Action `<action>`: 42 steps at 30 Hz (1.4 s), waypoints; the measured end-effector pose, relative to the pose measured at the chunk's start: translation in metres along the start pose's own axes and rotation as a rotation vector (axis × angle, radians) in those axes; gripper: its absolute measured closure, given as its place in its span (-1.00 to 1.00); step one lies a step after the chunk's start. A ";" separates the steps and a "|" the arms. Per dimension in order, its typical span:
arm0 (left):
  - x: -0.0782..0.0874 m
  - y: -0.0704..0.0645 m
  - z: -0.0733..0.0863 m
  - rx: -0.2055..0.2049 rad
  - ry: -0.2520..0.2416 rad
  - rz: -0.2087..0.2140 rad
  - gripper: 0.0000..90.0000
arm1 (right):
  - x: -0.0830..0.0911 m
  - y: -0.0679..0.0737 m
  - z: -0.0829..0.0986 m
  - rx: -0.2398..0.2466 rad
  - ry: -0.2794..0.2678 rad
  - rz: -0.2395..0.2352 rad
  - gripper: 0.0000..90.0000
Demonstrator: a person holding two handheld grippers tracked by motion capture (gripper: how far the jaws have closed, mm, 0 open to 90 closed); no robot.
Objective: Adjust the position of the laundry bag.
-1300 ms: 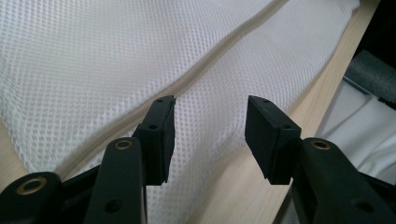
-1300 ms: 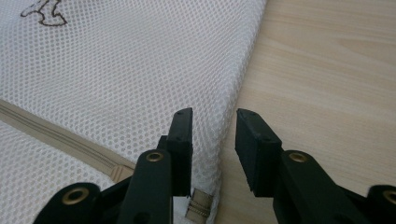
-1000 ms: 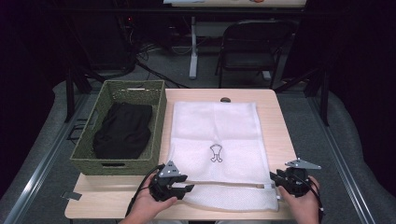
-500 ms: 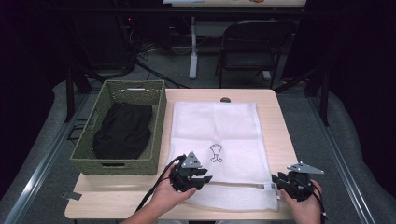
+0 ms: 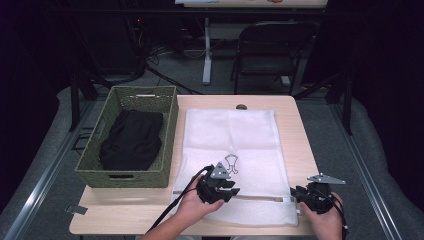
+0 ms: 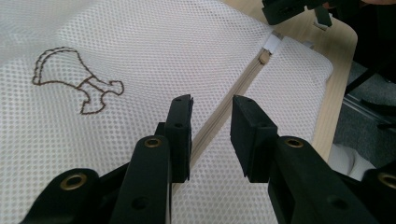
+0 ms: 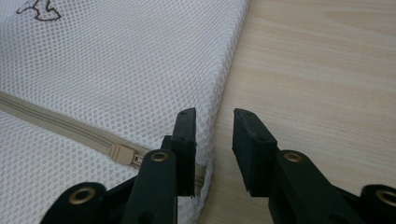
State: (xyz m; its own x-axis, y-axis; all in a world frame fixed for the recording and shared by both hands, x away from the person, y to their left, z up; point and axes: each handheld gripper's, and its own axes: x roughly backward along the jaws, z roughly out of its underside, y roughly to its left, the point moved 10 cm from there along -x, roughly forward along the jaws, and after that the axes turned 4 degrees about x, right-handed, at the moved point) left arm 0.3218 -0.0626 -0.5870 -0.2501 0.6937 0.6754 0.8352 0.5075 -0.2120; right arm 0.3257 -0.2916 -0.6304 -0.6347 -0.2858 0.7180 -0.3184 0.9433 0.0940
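Observation:
A white mesh laundry bag [image 5: 230, 135] with a brown stitched emblem [image 5: 231, 162] lies flat on the wooden table [image 5: 296, 131]. Its beige zipper [image 6: 219, 119] runs along the near edge. My left gripper [image 5: 233, 189] hovers open over the middle of that zipper, the jaws [image 6: 212, 112] standing one on each side of it. The zipper pull [image 7: 122, 154] sits at the bag's right end. My right gripper [image 5: 296, 194] is open there, its jaws [image 7: 214, 122] straddling the bag's right edge just past the pull. Nothing is gripped.
A green woven basket [image 5: 170, 127] holding a black garment [image 5: 132, 140] stands left of the bag. A small dark disc [image 5: 241, 106] lies at the table's far edge. A folding chair [image 5: 270, 50] stands beyond. Bare wood shows right of the bag.
My left gripper has slid to the right along the bag's near edge, from the left corner to the zipper's middle. The right gripper has stayed near the right corner.

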 end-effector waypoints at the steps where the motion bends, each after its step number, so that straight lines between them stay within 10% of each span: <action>1: -0.002 -0.001 -0.001 -0.006 0.004 0.000 0.53 | -0.001 0.000 0.000 -0.004 -0.001 0.001 0.55; 18: -0.024 -0.008 -0.003 -0.009 0.025 0.013 0.53 | -0.016 0.011 0.005 0.012 0.048 -0.014 0.48; 42: -0.039 -0.022 -0.023 -0.036 0.026 0.052 0.50 | -0.020 0.011 0.004 0.004 0.070 -0.049 0.93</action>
State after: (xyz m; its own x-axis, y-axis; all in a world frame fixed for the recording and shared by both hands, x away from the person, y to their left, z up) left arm 0.3248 -0.1127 -0.5922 -0.1937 0.7052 0.6820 0.8639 0.4520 -0.2221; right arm 0.3318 -0.2759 -0.6461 -0.5675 -0.3193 0.7590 -0.3508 0.9277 0.1280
